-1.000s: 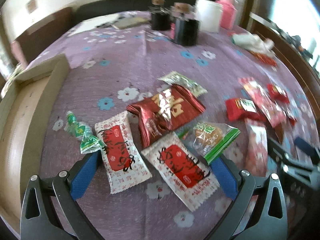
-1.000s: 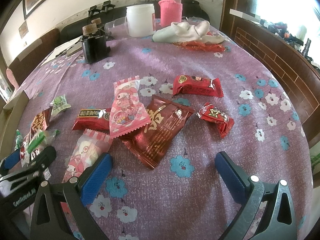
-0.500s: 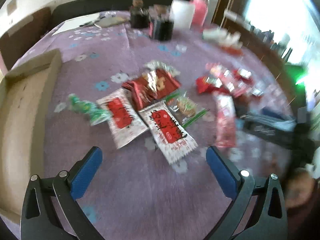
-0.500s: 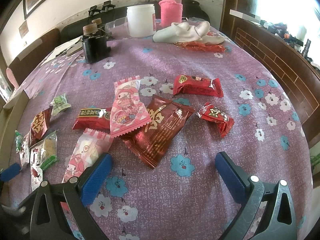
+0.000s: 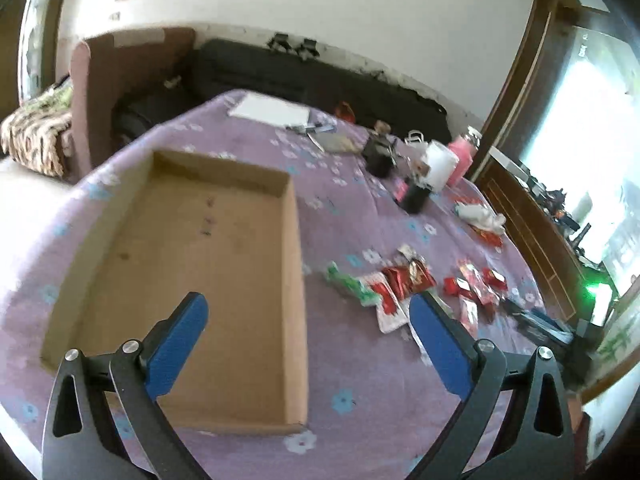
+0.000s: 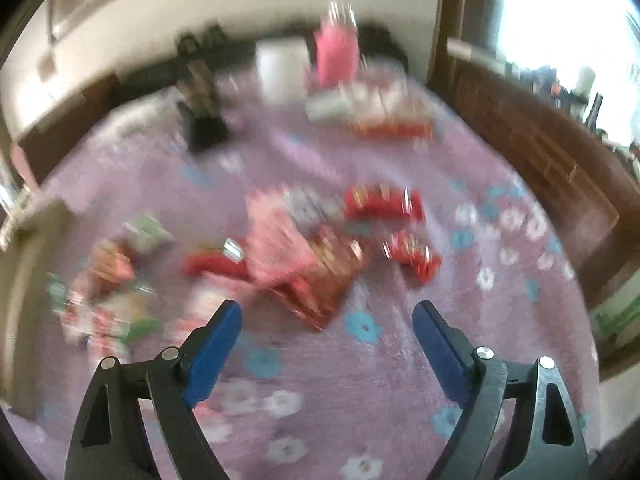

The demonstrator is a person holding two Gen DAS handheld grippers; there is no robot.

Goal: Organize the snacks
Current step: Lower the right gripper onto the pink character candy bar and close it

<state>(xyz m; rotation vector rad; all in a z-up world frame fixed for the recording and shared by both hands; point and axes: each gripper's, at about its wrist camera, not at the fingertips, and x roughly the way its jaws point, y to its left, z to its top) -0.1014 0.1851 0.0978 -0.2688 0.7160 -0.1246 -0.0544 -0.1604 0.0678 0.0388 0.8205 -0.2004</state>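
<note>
My left gripper [image 5: 307, 312] is open and empty, held high above the near right wall of a shallow, empty cardboard box [image 5: 294, 264]. Several snack packets lie in a loose cluster on the purple flowered tablecloth to the box's right: a green packet [image 5: 348, 284], white-and-red packets [image 5: 386, 304] and dark red ones [image 5: 408, 276]. My right gripper [image 6: 327, 322] is open and empty above the cloth, just short of a pink packet [image 6: 276, 240] and a dark red packet [image 6: 324, 280]. The right wrist view is blurred by motion.
At the table's far side stand black jars [image 5: 378, 156], a white tub [image 5: 440, 164], a pink bottle [image 5: 462, 156] and white papers [image 5: 270, 110]. A crumpled white cloth [image 5: 480, 214] lies far right. A chair [image 5: 108, 80] and dark sofa stand behind. A wooden ledge [image 6: 540, 152] runs along the right.
My left gripper has risen and swung left, away from the snack cluster, so the cardboard box now fills its view. My right gripper has pulled back and up; its view is now blurred.
</note>
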